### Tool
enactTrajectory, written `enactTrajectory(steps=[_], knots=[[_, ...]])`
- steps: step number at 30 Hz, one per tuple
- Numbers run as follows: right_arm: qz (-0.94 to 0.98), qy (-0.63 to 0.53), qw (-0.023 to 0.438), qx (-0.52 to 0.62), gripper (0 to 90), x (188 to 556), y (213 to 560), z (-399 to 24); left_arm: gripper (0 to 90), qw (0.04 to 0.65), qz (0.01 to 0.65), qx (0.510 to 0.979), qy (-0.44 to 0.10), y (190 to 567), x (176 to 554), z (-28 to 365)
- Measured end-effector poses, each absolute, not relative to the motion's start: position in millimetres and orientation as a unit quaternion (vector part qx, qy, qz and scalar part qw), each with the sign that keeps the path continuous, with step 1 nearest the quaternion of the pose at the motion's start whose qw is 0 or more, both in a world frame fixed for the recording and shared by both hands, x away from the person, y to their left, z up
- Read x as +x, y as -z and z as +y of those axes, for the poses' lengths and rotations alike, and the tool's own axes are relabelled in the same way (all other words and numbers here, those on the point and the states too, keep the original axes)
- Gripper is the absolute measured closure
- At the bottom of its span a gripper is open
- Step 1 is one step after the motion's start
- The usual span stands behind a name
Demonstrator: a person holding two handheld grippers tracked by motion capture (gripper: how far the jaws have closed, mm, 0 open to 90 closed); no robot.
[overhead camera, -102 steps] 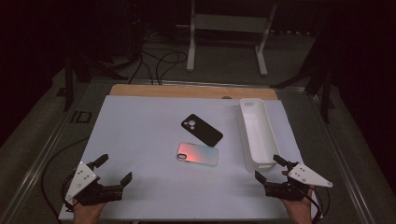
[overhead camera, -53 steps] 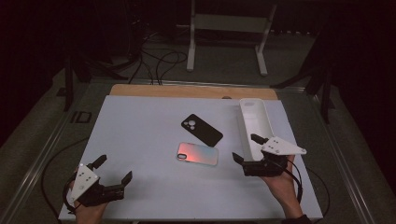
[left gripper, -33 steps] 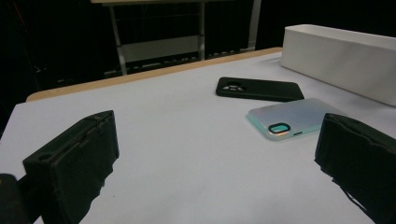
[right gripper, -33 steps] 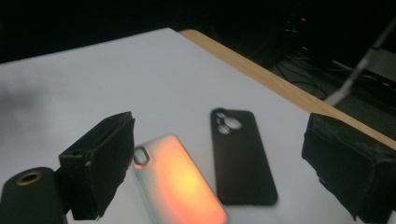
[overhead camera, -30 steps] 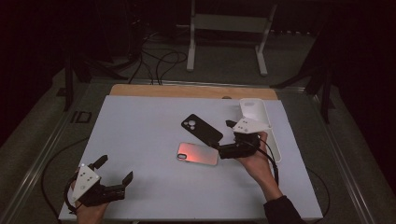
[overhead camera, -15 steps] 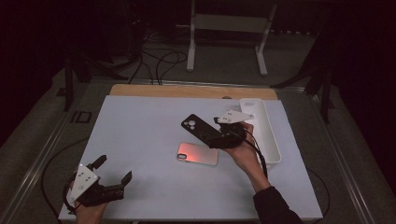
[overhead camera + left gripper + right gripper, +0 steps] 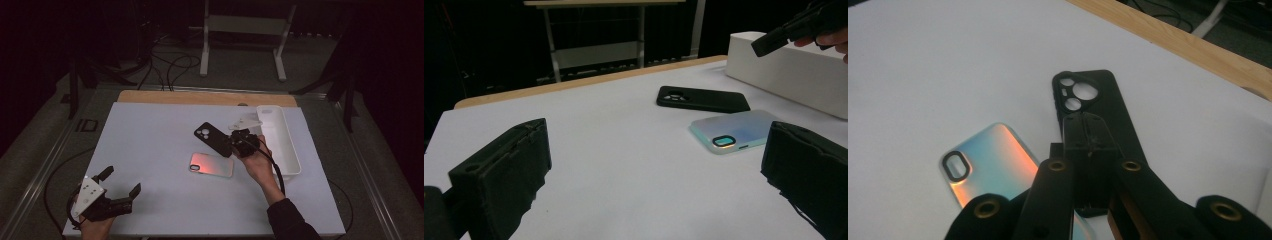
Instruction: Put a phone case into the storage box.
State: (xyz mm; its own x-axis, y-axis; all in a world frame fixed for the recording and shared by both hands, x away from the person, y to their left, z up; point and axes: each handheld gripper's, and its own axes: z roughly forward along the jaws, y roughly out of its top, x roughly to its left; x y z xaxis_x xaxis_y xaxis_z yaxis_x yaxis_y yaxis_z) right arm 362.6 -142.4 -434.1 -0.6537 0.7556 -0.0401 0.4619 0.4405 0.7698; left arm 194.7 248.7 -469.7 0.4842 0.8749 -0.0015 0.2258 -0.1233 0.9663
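While the right gripper (image 7: 239,141) is hovering over the near end of the black phone case (image 7: 213,138), its jaws are pressed together with nothing between them, perhaps to push or pin it. The left gripper (image 7: 121,186) is waiting spread wide near the table's front edge. The iridescent case (image 7: 212,165) is lying just beside. The white tray (image 7: 289,152) is looking empty.

Dark lab; white table (image 7: 150,150), floor cables (image 7: 170,65), metal stand (image 7: 245,25).

Black two-fingered grippers (image 7: 120,192), grey triangular top plates, brass-ringed screws, dark sleeve (image 7: 292,222).
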Motion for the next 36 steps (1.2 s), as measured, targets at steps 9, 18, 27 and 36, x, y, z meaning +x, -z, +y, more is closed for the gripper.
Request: enactTrajectory(steps=[9, 18, 27, 36], knots=[[0.824, -0.354, 0.187, 0.401, 90.0, 364, 451, -143, 0.0, 0.525, 0.402, 0.683, -0.309, 470, 194, 248], [0.826, -0.328, 0.179, 0.423, 90.0, 360, 480, -141, 0.0, 0.525, 0.403, 0.683, -0.31, 470, 194, 248], [0.831, -0.29, 0.187, 0.437, 90.0, 361, 493, -142, 0.0, 0.525, 0.402, 0.683, -0.311, 469, 194, 248], [0.832, -0.253, 0.188, 0.457, 90.0, 363, 504, -148, 0.0, 0.525, 0.402, 0.683, -0.311, 470, 194, 248]])
